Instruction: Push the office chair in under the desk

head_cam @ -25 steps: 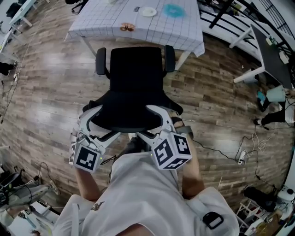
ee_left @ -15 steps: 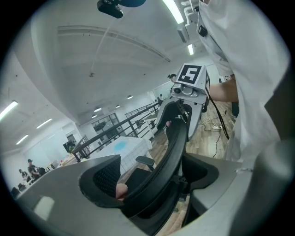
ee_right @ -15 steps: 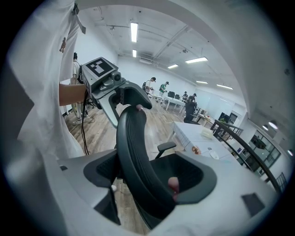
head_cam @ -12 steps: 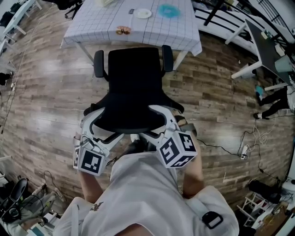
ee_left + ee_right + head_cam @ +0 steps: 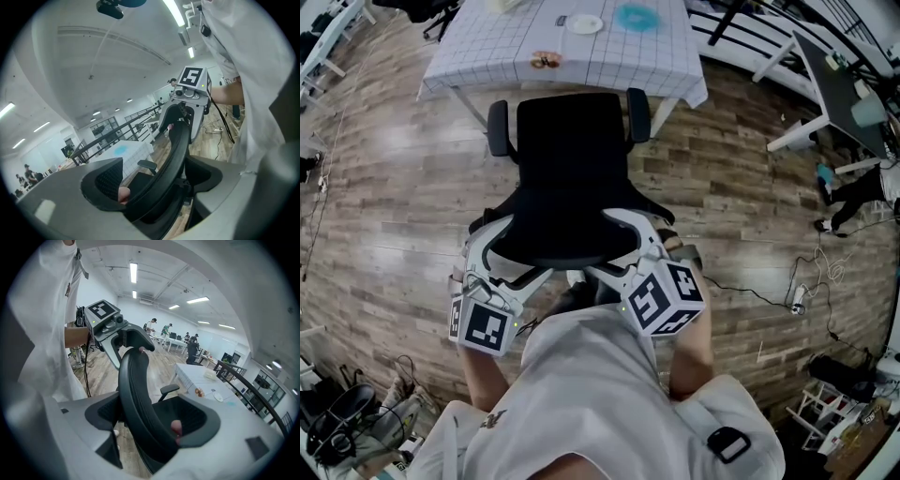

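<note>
The black office chair (image 5: 572, 155) stands on the wood floor with its seat front at the edge of the desk (image 5: 609, 56), which wears a white grid cloth. My left gripper (image 5: 502, 255) is shut on the left of the backrest's top rim and my right gripper (image 5: 621, 248) on the right of it. In the left gripper view the backrest (image 5: 180, 145) runs between the jaws of my left gripper (image 5: 157, 180), with the right gripper (image 5: 180, 110) further along. In the right gripper view the backrest (image 5: 133, 380) fills my right gripper (image 5: 145, 420).
On the desk lie a white plate (image 5: 581, 23), a blue disc (image 5: 635, 17) and a brown item (image 5: 546, 59). A dark desk (image 5: 839, 89) stands at the right. Cables and a power strip (image 5: 794, 305) lie on the floor at the right, clutter (image 5: 347, 436) at the bottom left.
Both grippers keep their hold on the backrest. The whole scene has slid slightly left in the view; the chair's distance to the desk has barely changed.
</note>
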Available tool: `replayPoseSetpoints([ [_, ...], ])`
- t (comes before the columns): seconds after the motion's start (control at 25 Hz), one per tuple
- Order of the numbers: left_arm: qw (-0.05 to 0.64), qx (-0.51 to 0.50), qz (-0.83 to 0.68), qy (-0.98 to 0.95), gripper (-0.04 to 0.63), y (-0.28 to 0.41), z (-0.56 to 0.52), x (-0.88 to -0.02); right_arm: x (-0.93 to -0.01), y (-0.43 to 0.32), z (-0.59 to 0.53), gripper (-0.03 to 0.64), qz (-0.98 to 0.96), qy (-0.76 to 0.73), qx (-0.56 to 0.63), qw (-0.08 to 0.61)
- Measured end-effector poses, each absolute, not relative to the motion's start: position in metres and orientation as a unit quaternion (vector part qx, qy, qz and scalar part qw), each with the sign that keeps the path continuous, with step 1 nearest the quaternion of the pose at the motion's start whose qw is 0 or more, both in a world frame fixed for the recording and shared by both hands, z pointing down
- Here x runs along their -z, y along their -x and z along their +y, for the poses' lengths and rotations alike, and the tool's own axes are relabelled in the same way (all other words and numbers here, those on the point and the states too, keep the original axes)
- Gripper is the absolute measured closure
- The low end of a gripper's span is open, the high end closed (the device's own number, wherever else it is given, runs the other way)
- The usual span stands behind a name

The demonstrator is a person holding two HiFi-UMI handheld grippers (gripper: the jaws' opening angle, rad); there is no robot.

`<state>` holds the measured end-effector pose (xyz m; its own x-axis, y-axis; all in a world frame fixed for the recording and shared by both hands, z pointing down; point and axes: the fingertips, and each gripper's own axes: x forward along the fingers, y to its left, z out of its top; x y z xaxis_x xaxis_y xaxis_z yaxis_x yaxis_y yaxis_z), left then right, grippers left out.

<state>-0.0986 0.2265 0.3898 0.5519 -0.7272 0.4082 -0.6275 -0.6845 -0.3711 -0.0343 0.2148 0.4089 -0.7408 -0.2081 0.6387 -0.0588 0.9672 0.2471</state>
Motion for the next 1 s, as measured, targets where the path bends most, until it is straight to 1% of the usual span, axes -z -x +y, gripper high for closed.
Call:
replayPoseSetpoints([
  [1.0, 0.070, 0.287, 0.393, 0.871, 0.179, 0.101, 0.197, -0.392, -0.412, 0.036, 0.185, 0.247, -0.927, -0.048, 0.104, 0.357],
])
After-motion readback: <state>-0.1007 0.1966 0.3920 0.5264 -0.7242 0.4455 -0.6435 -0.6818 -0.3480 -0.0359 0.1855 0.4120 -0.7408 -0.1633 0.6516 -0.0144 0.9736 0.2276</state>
